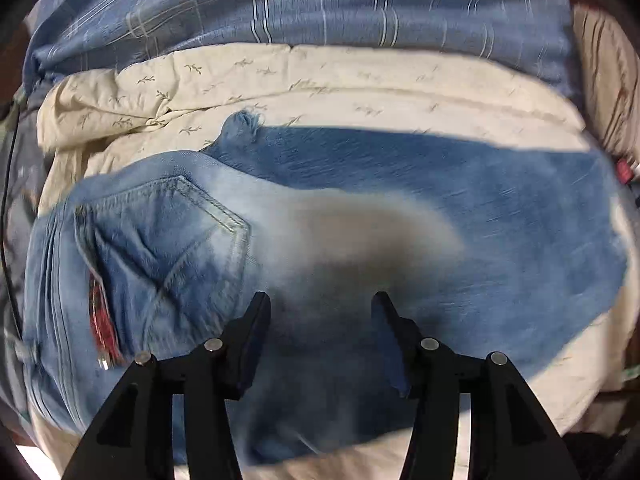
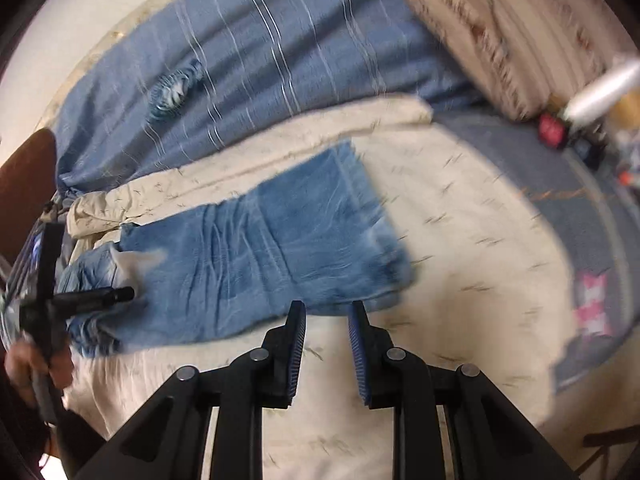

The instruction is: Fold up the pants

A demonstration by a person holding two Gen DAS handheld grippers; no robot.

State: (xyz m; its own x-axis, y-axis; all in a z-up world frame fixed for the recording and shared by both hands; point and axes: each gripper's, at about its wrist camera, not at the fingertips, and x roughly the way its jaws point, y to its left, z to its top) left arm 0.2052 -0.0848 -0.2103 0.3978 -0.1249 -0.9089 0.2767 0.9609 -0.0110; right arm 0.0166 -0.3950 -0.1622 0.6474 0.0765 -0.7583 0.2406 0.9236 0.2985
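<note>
Cream bedspread (image 1: 360, 76); jeans (image 1: 400, 200) below hand-held gripper (image 1: 320, 304).

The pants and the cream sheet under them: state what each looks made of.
Pants: apparently denim, faded light-blue wash; sign: double-stitched back pocket and frayed hem. Cream sheet: likely thin woven cotton, matte, printed with small sprigs; sign: soft wrinkles. Motion blur hides the weave.

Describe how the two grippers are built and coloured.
Both are matte black with angular linkage arms joined by round silver pins. The left gripper has dark blue pads, blurred here. The right gripper carries ribbed blue pads on its inner faces. No cables or markings show.
</note>
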